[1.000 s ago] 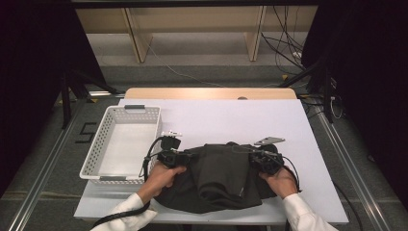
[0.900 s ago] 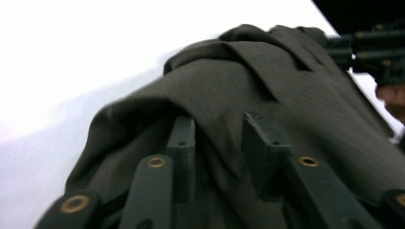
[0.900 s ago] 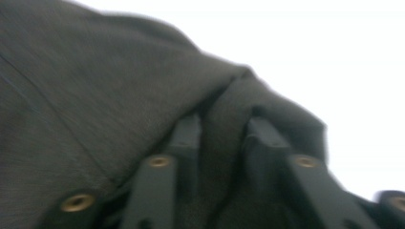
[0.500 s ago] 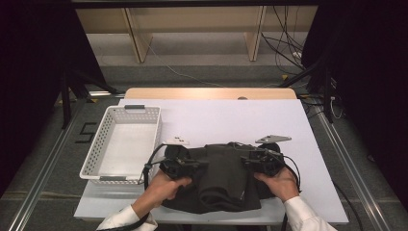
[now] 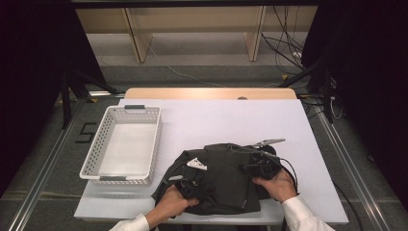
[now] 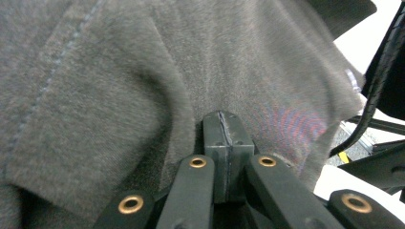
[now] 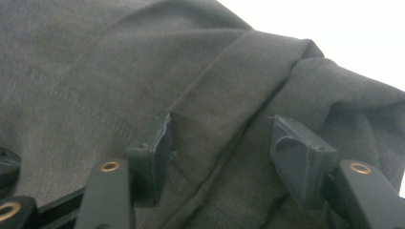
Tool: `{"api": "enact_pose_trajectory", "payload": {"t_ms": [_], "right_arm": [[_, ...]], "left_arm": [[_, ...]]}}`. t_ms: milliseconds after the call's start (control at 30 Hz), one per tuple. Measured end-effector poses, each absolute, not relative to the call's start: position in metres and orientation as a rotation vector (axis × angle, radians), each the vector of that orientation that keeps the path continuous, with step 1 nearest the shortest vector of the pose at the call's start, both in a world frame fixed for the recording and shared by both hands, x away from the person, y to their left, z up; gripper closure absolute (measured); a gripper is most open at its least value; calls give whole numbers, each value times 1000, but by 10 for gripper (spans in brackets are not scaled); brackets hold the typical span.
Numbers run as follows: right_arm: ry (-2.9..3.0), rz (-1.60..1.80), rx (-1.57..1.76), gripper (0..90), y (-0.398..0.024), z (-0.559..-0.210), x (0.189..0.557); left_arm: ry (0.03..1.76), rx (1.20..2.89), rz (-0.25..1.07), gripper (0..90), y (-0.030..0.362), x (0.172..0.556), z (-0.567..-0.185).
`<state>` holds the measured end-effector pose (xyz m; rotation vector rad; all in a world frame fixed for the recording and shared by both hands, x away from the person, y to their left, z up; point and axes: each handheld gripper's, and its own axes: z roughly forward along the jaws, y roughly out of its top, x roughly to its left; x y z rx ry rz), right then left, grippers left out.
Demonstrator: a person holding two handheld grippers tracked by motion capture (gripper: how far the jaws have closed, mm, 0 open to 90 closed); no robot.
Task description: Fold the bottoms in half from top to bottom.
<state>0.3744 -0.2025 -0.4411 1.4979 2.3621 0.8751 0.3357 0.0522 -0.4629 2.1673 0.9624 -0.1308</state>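
- Garment: crumpled dark grey fabric garment (image 5: pixel 221 178) lies on the white table (image 5: pixel 231 120), near its front edge.
- Left hand-held gripper (image 6: pixel 224 136) has its jaws pressed together at a fold of cloth.
- Right hand-held gripper (image 7: pixel 219 143) has just been opening; jaws stand apart over a fold.

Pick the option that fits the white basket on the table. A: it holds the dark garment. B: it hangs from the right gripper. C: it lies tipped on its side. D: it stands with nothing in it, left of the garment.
D: in the high view the white basket stands upright with a bare floor, while the dark garment lies on the table to its right.
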Motion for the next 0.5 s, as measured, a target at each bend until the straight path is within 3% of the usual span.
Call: {"api": "enact_pose_trajectory", "payload": {"t_ms": [133,200,400,433,467,500], "right_arm": [[2365,876,1507,409,-203,-441,372],[2422,882,1541,363,-203,-443,368],[2462,870,1481,478,-193,-446,351],[2443,873,1471,587,-193,-445,350],[2443,873,1471,587,-193,-445,350],[2426,880,1454,689,-195,-442,348]], "left_arm": [[942,2137,-155,796,57,334,-455],[931,2111,-143,731,63,335,-444],[931,2100,-125,553,71,341,-431],[936,2085,-100,528,75,341,-425],[936,2085,-100,513,75,341,-425],[942,2078,-47,498,80,341,-418]]}}
